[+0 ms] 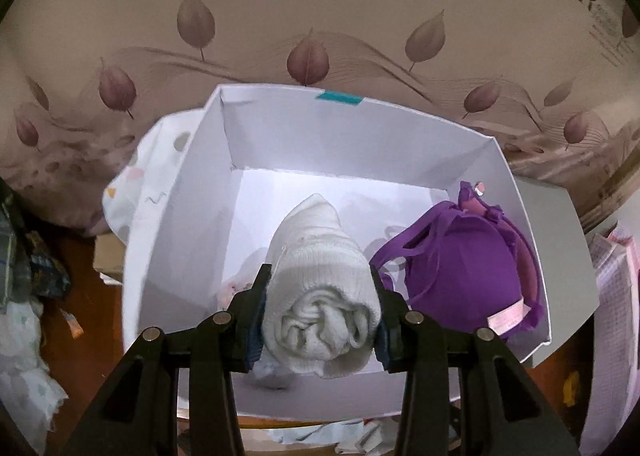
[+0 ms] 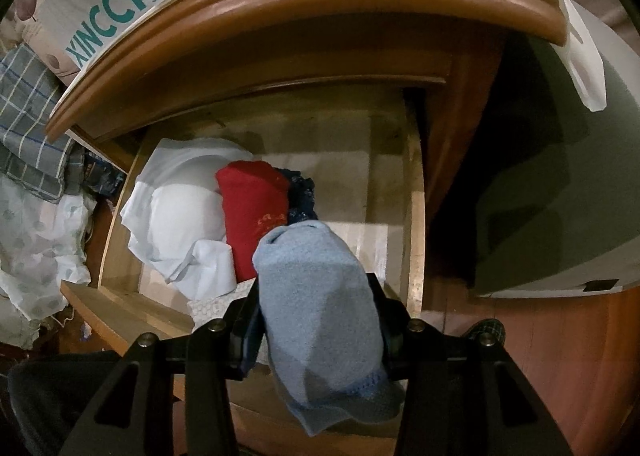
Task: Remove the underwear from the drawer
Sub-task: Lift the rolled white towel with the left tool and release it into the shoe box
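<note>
In the left wrist view my left gripper (image 1: 320, 276) is shut on a rolled white knit garment (image 1: 320, 296), held over the open white box (image 1: 208, 191). A purple bra (image 1: 464, 272) lies inside the box at the right. In the right wrist view my right gripper (image 2: 316, 288) is shut on a rolled light blue garment (image 2: 316, 304), held above the open wooden drawer (image 2: 412, 223). In the drawer lie a red folded garment (image 2: 252, 211), white cloth (image 2: 180, 207) and a dark blue lace piece (image 2: 300, 191).
A leaf-patterned bed sheet (image 1: 320, 15) lies behind the box, and a patterned white cloth (image 1: 136, 187) sits at its left. The nightstand's wooden top edge (image 2: 240, 15) overhangs the drawer. A shoe box lid (image 2: 120, 3) and checked fabric (image 2: 28, 115) lie at the left.
</note>
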